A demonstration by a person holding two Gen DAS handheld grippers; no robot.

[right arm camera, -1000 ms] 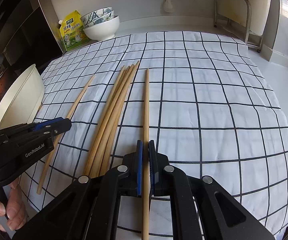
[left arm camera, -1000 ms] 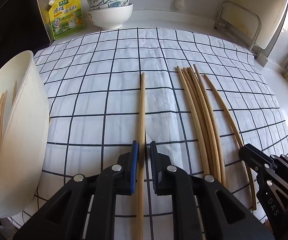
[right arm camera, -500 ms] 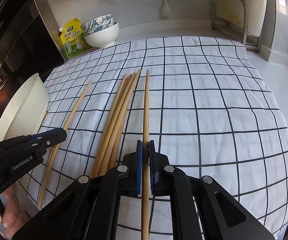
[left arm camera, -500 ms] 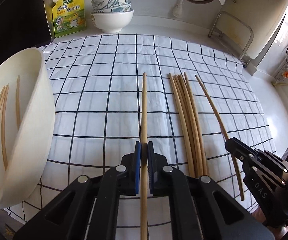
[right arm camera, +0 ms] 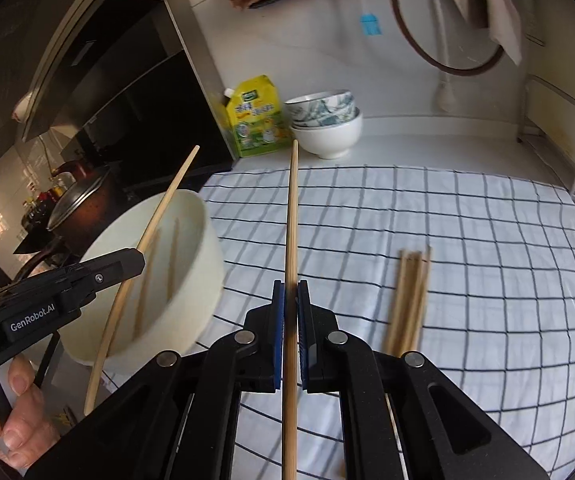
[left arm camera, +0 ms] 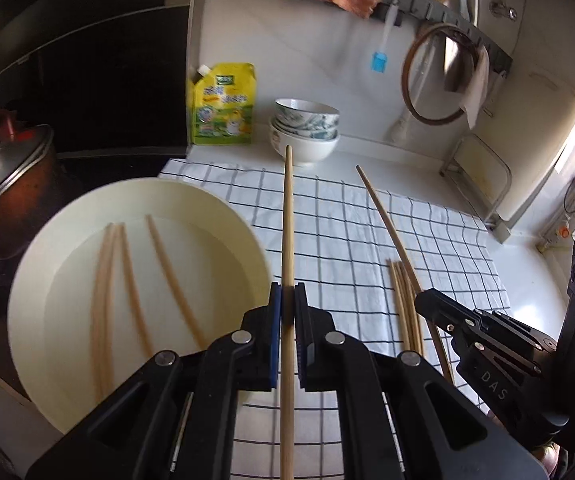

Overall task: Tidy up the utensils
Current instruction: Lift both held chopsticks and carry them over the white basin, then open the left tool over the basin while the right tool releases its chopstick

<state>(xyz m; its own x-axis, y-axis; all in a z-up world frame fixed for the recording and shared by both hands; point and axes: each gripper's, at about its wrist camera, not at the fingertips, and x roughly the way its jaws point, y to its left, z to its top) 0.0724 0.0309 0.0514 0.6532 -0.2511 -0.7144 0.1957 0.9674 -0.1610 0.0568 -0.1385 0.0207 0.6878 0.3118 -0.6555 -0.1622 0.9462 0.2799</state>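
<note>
**Both chopsticks lifted off the cloth**

A chopstick [left arm camera: 287, 240] is clamped in the shut left gripper [left arm camera: 287, 312], now raised beside the cream bowl [left arm camera: 47, 248] at lower left. Another chopstick [right arm camera: 292, 240] is clamped in the right gripper [right arm camera: 290, 312], likewise raised. A bundle [right arm camera: 407, 296] is left on the checked cloth [right arm camera: 487, 240].

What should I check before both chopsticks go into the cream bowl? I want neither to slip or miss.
1. Left gripper shut on its chopstick: ok.
2. Right gripper shut on its chopstick: ok.
3. Both sticks lifted off the checked cloth: ok.
4. Cream bowl open, three chopsticks inside, room left: ok.
5. Stick tips over the bowl: not ok, both point past it.
6. Loose bundle on the cloth undisturbed: cannot tell, blurred.
</note>
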